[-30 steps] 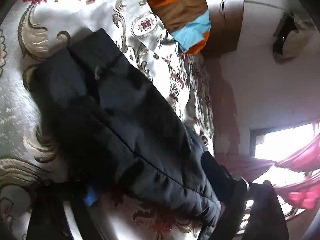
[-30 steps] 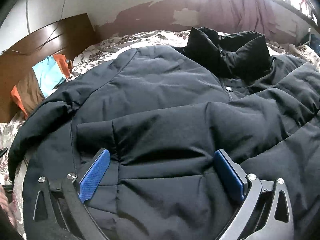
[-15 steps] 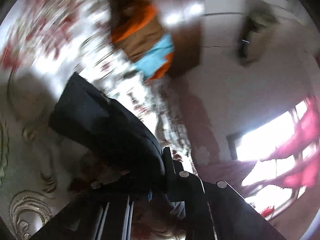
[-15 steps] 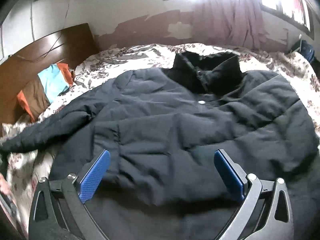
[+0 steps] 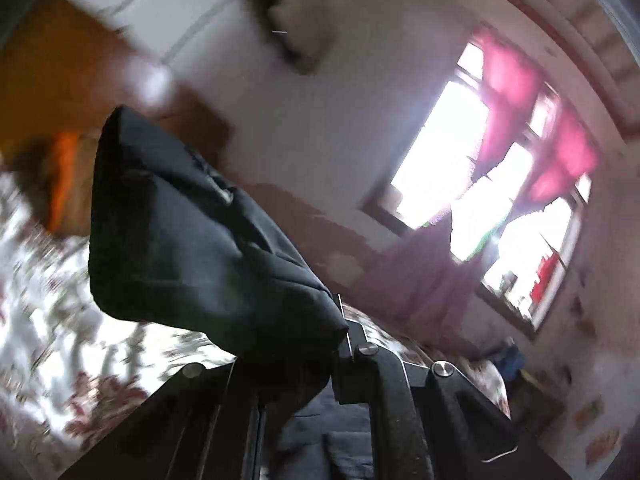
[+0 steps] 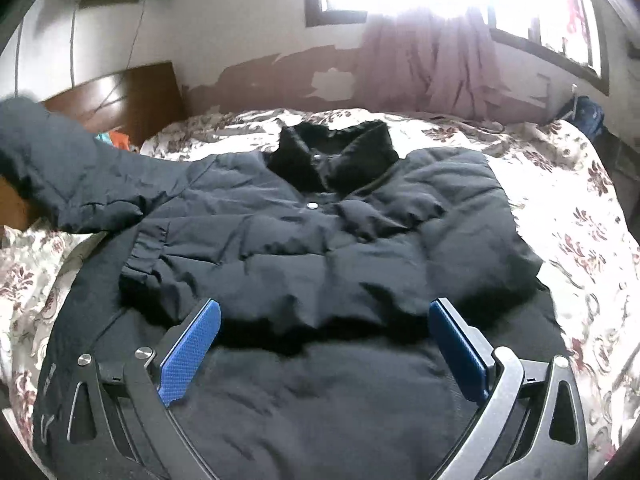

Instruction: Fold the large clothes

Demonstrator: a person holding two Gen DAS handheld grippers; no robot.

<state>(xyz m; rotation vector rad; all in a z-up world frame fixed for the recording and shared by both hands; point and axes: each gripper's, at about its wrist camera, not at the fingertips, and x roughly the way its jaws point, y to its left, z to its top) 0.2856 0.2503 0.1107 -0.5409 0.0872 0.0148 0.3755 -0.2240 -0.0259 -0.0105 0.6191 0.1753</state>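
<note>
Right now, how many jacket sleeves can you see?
1: the jacket sleeve lifted at left, clamped in the left gripper. The other may be folded under or hidden.

Matt, puffy quilted cloth jacket (image 6: 320, 248) on a smooth floral bedspread (image 6: 568, 216); glossy wooden headboard (image 6: 120, 92).

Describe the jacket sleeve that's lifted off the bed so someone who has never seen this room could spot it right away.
On the floral bedspread lies a dark padded jacket, collar toward the window. Its sleeve on the headboard side rises off the bed, clamped in the left gripper. It is the only part of the jacket in the air.
</note>
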